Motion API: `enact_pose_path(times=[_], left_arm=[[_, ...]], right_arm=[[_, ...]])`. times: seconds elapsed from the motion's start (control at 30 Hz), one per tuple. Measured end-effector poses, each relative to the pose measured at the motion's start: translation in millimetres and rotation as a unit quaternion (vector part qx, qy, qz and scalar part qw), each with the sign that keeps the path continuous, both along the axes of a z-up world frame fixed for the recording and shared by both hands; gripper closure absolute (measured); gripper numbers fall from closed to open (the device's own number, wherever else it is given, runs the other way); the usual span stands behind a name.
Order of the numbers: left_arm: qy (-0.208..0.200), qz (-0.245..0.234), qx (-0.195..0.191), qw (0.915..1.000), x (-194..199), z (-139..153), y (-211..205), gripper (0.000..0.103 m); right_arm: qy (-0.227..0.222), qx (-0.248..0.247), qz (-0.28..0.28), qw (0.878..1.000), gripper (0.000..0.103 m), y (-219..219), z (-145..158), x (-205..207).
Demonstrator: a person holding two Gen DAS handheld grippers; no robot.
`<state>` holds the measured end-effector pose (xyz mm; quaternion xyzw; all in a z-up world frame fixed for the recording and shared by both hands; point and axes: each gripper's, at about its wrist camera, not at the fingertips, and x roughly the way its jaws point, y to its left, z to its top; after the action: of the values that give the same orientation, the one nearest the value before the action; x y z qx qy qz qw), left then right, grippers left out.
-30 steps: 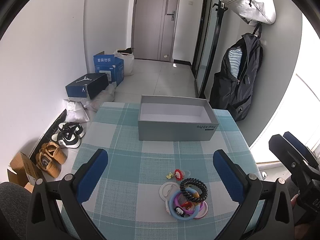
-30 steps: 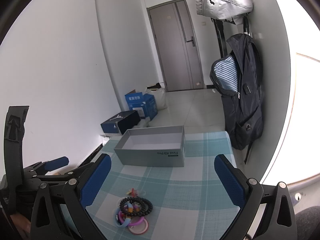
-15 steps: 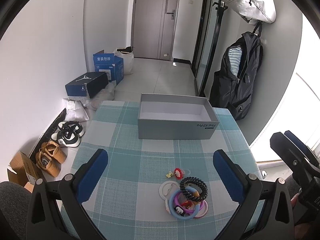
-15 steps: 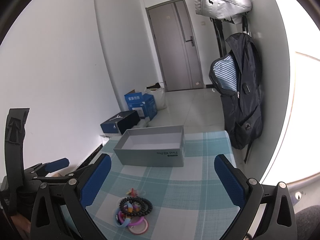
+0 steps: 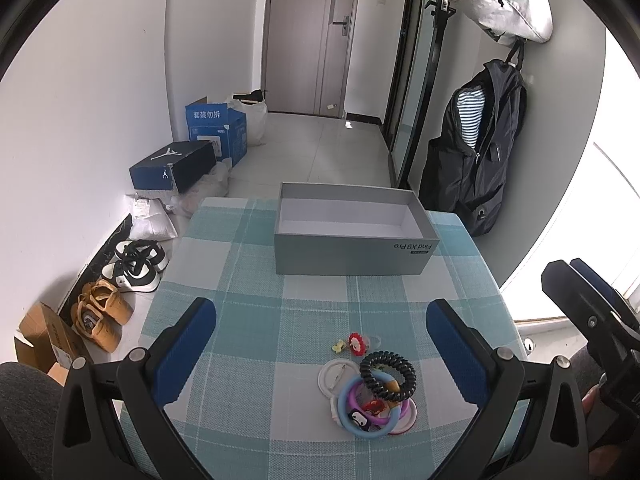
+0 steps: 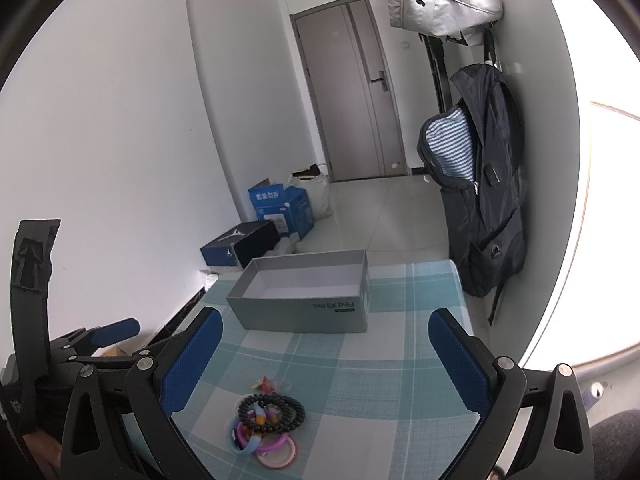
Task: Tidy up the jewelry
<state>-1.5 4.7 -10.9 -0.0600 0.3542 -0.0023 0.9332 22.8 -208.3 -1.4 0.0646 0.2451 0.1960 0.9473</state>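
Observation:
A pile of jewelry [image 5: 372,396] lies on the checked tablecloth: a black coiled band [image 5: 387,374], blue, purple and pink rings, white discs, and small red and yellow clips [image 5: 350,344]. It also shows in the right wrist view [image 6: 266,426]. An open grey box [image 5: 352,230] stands empty behind it, also in the right wrist view [image 6: 306,294]. My left gripper [image 5: 320,356] is open above the table, the pile just right of its centre. My right gripper [image 6: 326,364] is open above the pile, which lies toward its left finger.
The table [image 5: 240,264] ends at the left over shoes [image 5: 136,264] and cardboard boxes [image 5: 216,130] on the floor. A black backpack [image 5: 476,160] hangs at the right wall. A bright window lies to the right.

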Motion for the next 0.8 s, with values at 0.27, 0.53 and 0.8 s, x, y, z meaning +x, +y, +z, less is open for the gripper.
enact_pose_path(times=[0.27, 0.53, 0.8], left_arm=[[0.034, -0.018, -0.011, 0.9992, 7.1, -11.4, 0.6, 0.001], [0.102, -0.068, -0.017, 0.9923, 15.2, -39.2, -7.9, 0.004], [0.145, -0.114, -0.006, 0.9828, 21.6, -55.1, -27.3, 0.007]], right_arm=[[0.011, -0.032, -0.006, 0.999, 0.0, 3.6, -4.1, 4.2], [0.049, -0.024, -0.016, 0.998, 0.0, -9.0, -12.4, 19.5], [0.084, -0.012, -0.018, 0.996, 0.0, -17.2, -22.4, 32.5]])
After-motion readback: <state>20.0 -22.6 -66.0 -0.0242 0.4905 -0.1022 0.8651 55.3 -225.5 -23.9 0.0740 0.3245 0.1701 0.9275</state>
